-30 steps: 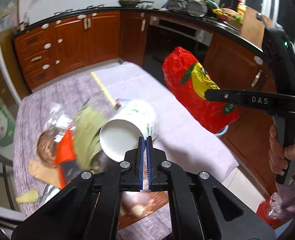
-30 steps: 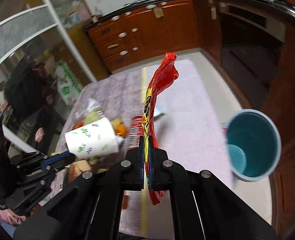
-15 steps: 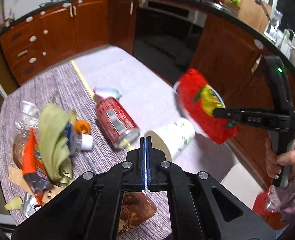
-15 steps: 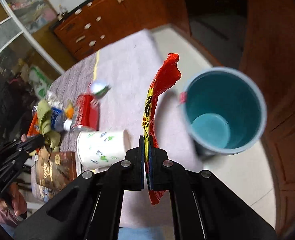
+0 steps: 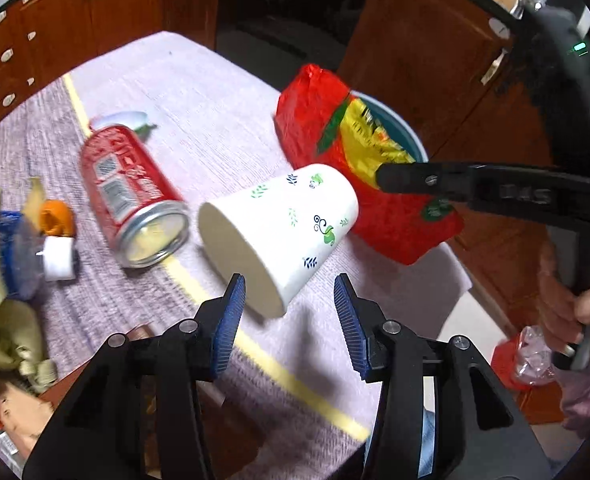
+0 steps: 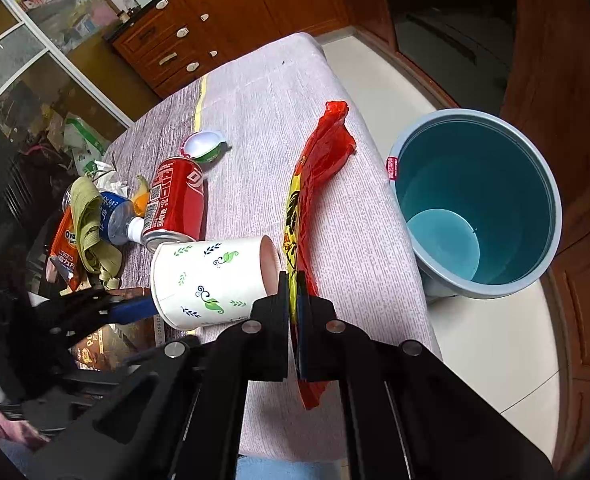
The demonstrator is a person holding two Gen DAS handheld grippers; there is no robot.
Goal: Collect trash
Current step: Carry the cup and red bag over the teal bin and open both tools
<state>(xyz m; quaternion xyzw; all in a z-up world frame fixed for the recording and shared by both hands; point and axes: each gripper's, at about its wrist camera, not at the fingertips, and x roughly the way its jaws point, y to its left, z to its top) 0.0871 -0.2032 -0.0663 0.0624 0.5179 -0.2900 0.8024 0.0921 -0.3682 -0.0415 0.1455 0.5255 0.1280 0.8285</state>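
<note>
Listing what my two cameras show, item by item.

Left gripper [image 5: 289, 304]: low centre of the left view. Its jaws have just been opening and now stand apart; the mouth end of the paper cup [image 5: 283, 228] lies between the blue pads, which do not press on it.

Right gripper [image 6: 293, 292]: lower centre of the right view, clamped together on the red snack wrapper [image 6: 315, 184], which stands up edge-on from the jaws.

Bin [image 6: 475, 204]: blue, on the floor at the right of the right view, just off the edge of the table [image 6: 263, 92]. I see nothing inside it; by my judgement no item is collected yet.

Cup: on its side at middle of the table, printed with green leaves.

Red can [image 5: 131, 192]: on its side, left of the cup in the left view, untouched.

Further litter, left edge of the right view: a plastic bottle [image 6: 115, 216], a green rag [image 6: 91, 224], an orange packet [image 6: 65, 248]; a small white lid [image 6: 205, 146] above the can.

Outstanding, as I judge: wrapper to bin first, then cup, can and the pile.
</note>
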